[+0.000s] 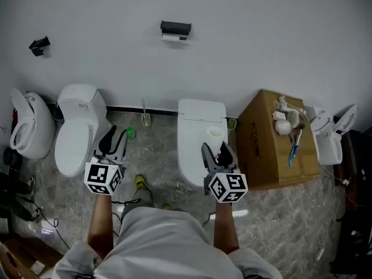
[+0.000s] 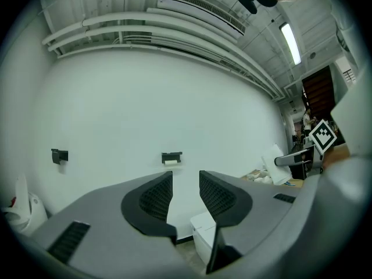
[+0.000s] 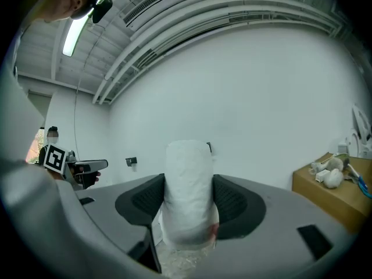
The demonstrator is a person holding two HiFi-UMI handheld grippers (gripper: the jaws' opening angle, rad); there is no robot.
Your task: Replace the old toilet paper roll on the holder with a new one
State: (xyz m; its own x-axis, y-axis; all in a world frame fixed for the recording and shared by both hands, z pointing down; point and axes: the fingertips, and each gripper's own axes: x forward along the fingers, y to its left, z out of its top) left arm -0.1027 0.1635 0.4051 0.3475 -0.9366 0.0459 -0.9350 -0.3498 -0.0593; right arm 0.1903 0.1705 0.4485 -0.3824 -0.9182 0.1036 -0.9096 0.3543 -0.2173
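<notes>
Person's grey shirt [image 1: 168, 243] and two bare forearms at the bottom edge of the head view. Two tongs, each with one marker cube [image 1: 103, 178]. Left tongs [image 1: 115, 139] [image 2: 185, 185]: jaws partly spread, nothing between them, touching nothing. Right tongs [image 1: 216, 153] [image 3: 187, 199]: jaws pinching one new toilet paper roll [image 3: 187, 179] [image 1: 214, 133] by its sides, the roll upright, with crinkled film showing at its lower end. On the white wall, well apart from both tongs: one black holder [image 1: 175, 28] [image 2: 171, 156] with one old roll [image 1: 171, 37] [image 2: 171, 162] hanging under it. One further small black bracket [image 1: 39, 44] [image 2: 58, 154] is on the same wall, towards its left edge. Along the foot of the wall, on the grey marbled floor [image 1: 279, 225]: three white toilets, namely one with its lid raised [image 1: 26, 127], one closed [image 1: 78, 127] and one squarish [image 1: 197, 144], plus one white fixture with a raised lid [image 1: 330, 138] at the far right. One cardboard box [image 1: 264, 150] [image 3: 331, 190] stands between the squarish toilet and that fixture, with small white items and one blue-handled piece [image 1: 293, 150] on top.
</notes>
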